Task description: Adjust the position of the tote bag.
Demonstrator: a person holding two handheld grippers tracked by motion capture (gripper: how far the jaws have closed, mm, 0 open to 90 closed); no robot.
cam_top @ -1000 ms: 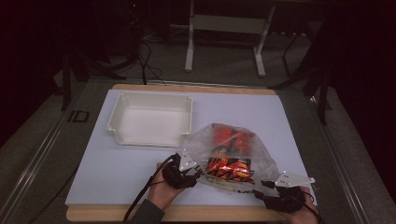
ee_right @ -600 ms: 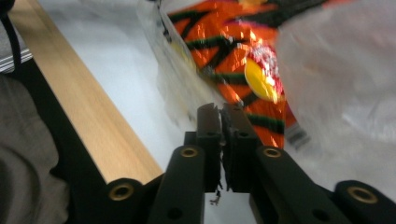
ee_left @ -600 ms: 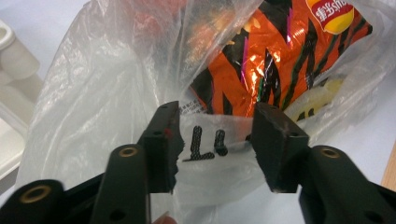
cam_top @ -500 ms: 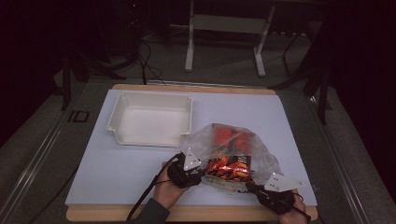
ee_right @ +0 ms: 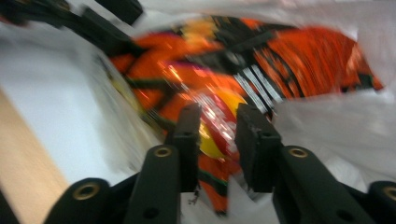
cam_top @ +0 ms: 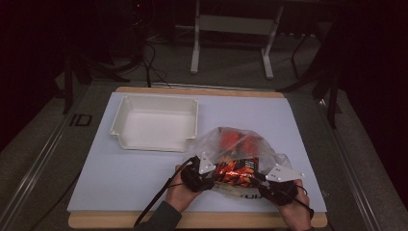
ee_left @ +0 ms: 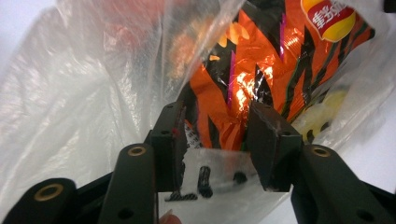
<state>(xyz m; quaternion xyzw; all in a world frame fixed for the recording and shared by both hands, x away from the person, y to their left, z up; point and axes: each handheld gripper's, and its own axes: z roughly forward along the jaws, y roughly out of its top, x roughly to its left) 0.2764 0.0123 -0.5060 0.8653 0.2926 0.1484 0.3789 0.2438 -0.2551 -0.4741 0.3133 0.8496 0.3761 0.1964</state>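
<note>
Item 1: clear crinkled plastic bag [cam_top: 250,151] holding orange-and-black foil snack packets [ee_left: 261,60], lying on the pale blue table mat [cam_top: 120,178] near the front edge, just right of the white rectangular plastic tray [cam_top: 156,122].

Item 2: left gripper [cam_top: 208,174], at the bag's left edge; jaws part-open, bag film and a packet corner between them, grip unclear.

Item 3: right gripper [cam_top: 262,182], at the bag's right front; jaws narrow, just reopening, astride a packet [ee_right: 217,126]; picture blurred, contact not discernible.
</note>
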